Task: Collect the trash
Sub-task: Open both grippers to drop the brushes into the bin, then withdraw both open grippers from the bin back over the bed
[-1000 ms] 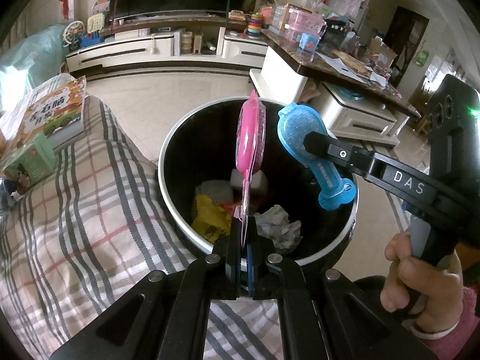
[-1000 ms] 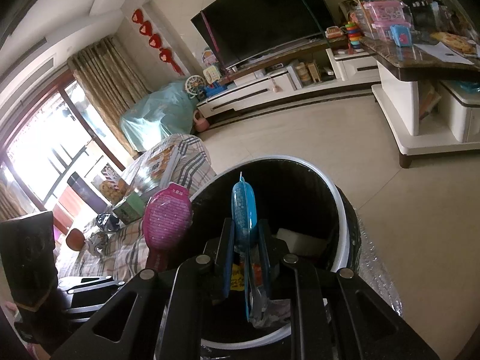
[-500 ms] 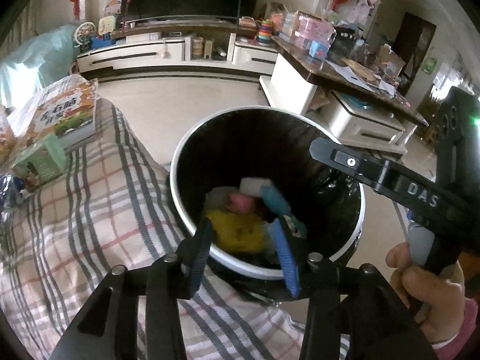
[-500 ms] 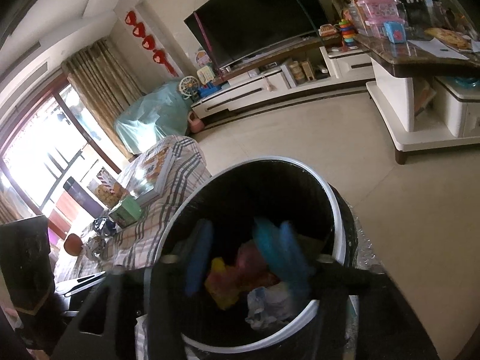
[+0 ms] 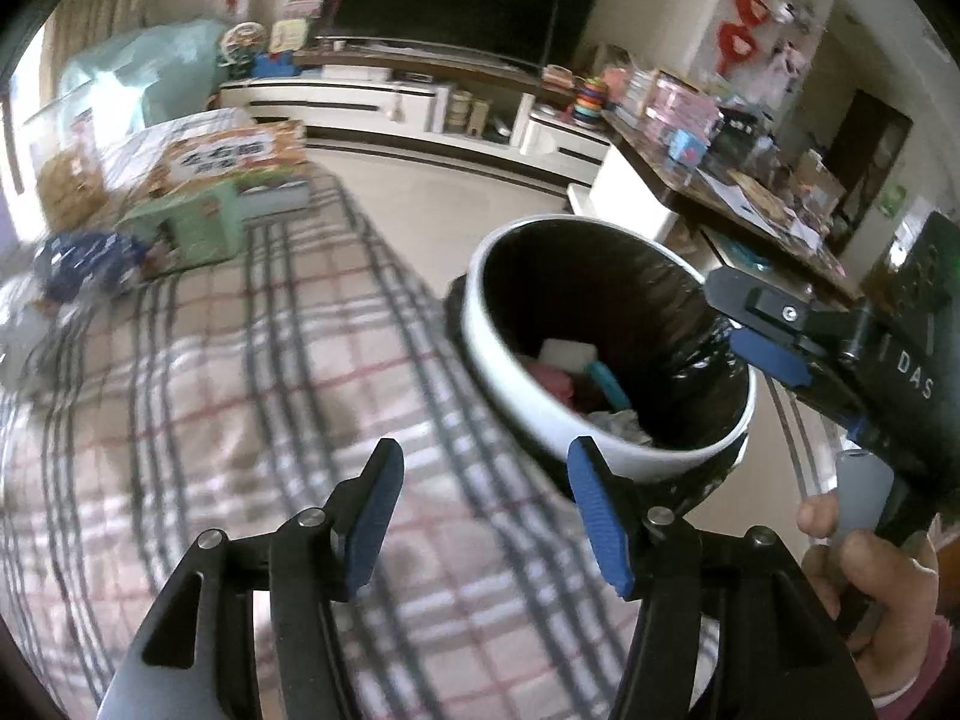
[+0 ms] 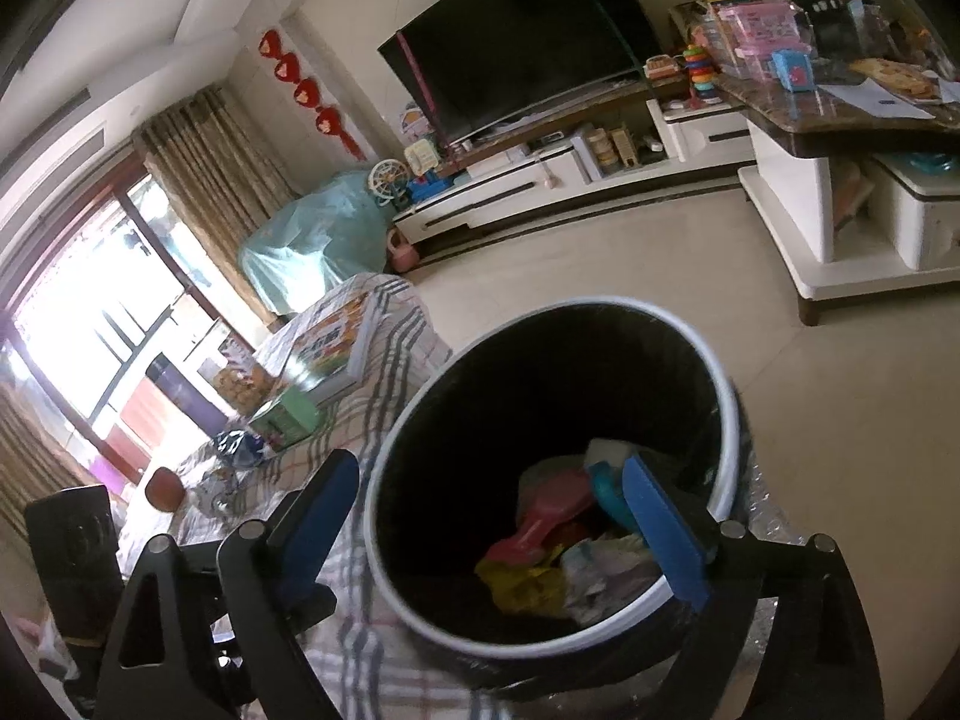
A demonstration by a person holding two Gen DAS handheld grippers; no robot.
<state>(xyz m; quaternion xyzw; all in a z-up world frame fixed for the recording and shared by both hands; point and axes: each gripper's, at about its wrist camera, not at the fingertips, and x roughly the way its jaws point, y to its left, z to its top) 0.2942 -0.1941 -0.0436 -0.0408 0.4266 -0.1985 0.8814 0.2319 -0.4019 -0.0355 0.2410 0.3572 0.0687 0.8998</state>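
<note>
Both the left claw (image 5: 480,510) and the right claw (image 6: 489,519) are opening with nothing between them, since the pink piece (image 6: 543,513) and blue piece (image 6: 609,495) are lying inside the bin (image 6: 729,420).

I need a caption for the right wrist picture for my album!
Right gripper opening empty above the white-rimmed, black-lined trash bin, where a pink plastic brush lies among crumpled wrappers.
</note>
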